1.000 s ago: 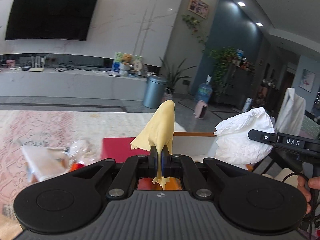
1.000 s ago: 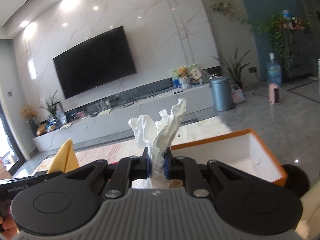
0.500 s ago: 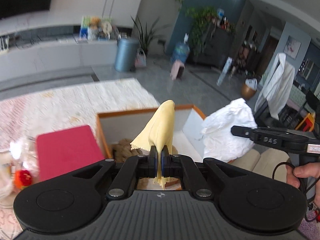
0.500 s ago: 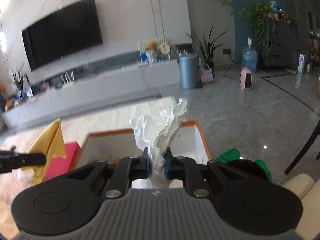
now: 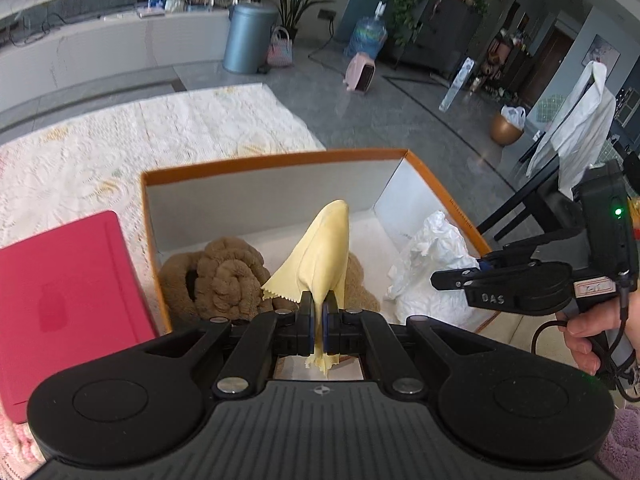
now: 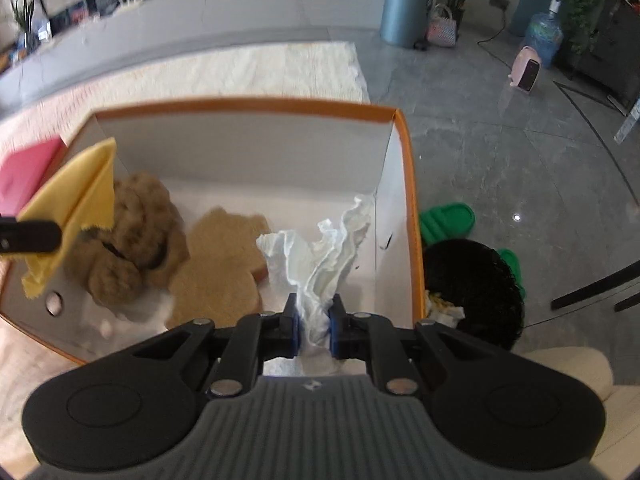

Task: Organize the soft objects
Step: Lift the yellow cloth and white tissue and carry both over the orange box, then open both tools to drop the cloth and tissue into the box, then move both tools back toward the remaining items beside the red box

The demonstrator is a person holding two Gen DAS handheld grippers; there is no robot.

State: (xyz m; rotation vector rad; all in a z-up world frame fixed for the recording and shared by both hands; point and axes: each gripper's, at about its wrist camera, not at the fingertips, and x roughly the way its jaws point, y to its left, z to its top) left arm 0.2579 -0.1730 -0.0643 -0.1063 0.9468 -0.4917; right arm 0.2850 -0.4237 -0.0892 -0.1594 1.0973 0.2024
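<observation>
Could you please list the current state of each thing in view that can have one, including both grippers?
Left gripper: shut on the yellow cloth, over the box.
Right gripper: shut on the white tissue, over the box.
Orange box: open, no lid on.
Brown plush toy: lying inside the box.
Tan flat piece: lying on the box floor.
Red lid: lying beside the box.
</observation>
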